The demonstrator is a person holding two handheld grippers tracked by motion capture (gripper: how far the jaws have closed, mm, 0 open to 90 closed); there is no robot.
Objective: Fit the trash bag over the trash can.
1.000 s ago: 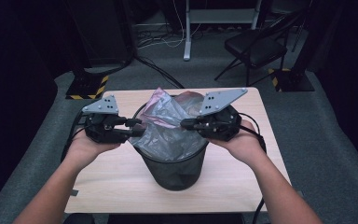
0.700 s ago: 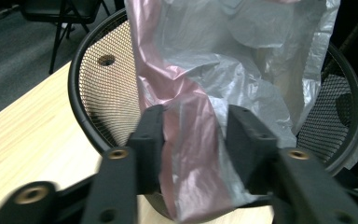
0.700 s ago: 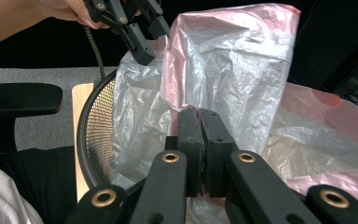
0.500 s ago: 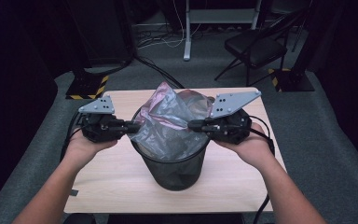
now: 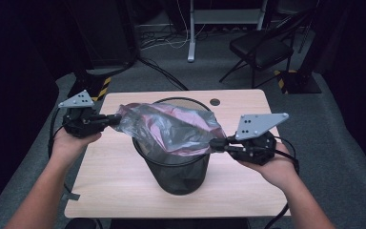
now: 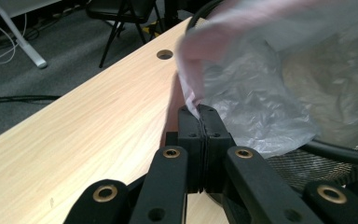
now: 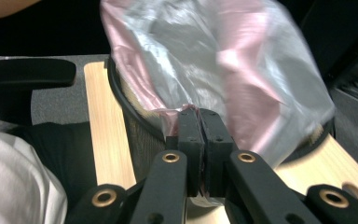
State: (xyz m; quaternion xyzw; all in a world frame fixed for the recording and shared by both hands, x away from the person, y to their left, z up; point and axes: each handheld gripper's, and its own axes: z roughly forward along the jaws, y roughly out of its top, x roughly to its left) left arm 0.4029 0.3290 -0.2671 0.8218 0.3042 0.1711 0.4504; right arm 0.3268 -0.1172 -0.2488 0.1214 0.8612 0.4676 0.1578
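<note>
A black mesh waste bin (image 5: pixel 178 171) stands in the middle of the wooden table (image 5: pixel 109 167). A thin pink-grey plastic bag (image 5: pixel 171 126) is stretched across its mouth. At the bin's left, my left gripper (image 5: pixel 116 119) is shut on the bag's edge; its jaws have just been closing. The left gripper view has the pads (image 6: pixel 199 109) pinching the film (image 6: pixel 261 93) beside the bin's rim (image 6: pixel 340 151). My right gripper (image 5: pixel 213 143) is shut on the bag's opposite edge at the bin's right. In the right gripper view its tips (image 7: pixel 198 112) clamp the bag (image 7: pixel 223 51) above the mesh wall (image 7: pixel 135 126).
The table has a round cable hole (image 5: pixel 214 101) near its far edge. Behind it on the grey floor are a black folding chair (image 5: pixel 262 47), a white desk leg (image 5: pixel 190 28), loose cables and a yellow-black striped base (image 5: pixel 100 88).
Both hands have moved apart and slightly down, pulling the bag from a bunched heap into a wide sheet over the bin. The left jaws have closed on the bag's edge.
</note>
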